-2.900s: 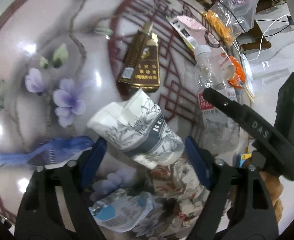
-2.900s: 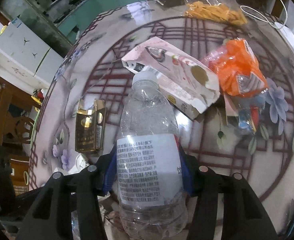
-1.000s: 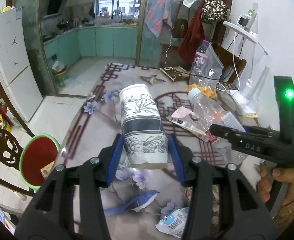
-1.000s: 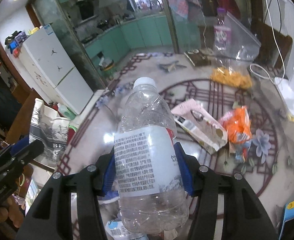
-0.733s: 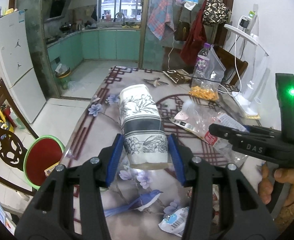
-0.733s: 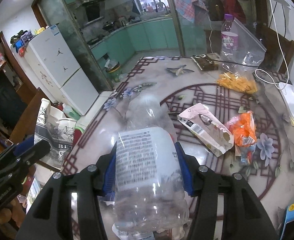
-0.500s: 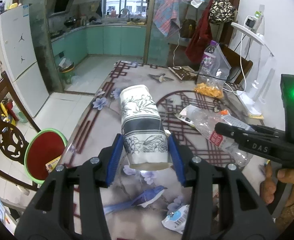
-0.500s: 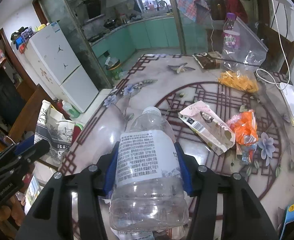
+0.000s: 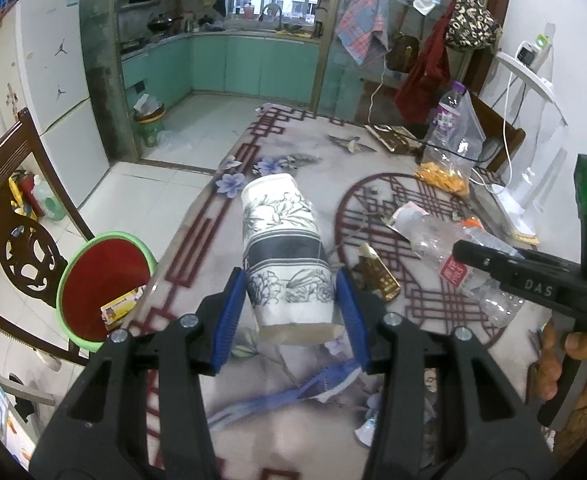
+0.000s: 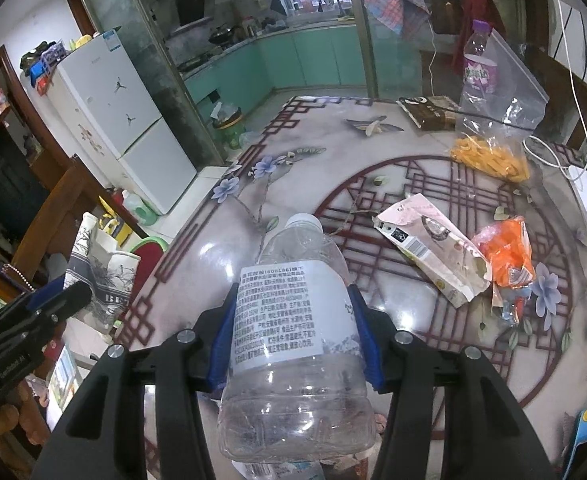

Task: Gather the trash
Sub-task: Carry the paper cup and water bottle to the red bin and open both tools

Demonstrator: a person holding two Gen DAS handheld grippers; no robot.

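My left gripper (image 9: 291, 316) is shut on a crushed paper cup (image 9: 285, 252) with grey flower prints, held above the table's left edge. The same cup (image 10: 101, 276) appears at the far left of the right wrist view, beside the left gripper's finger (image 10: 37, 312). My right gripper (image 10: 293, 338) is shut on a clear plastic bottle (image 10: 293, 328) with a white label, its cap pointing away. That bottle (image 9: 461, 268) shows in the left wrist view under the right gripper's black finger (image 9: 521, 276). A red bin with a green rim (image 9: 101, 280) stands on the floor below the table's left edge.
On the patterned table (image 10: 413, 184) lie a pink snack pouch (image 10: 433, 252), an orange wrapper (image 10: 509, 252), a gold cigarette pack (image 9: 377, 276), a bag of yellow snacks (image 10: 489, 156) and a purple-labelled bottle (image 10: 479, 68). A wooden chair (image 9: 17, 216) stands left of the bin. A person's hand (image 9: 565, 364) grips the right tool.
Both grippers carried their loads up off the table and leftwards toward its edge. The bottle's neck has swung left, and the bin now sits nearer the held cup.
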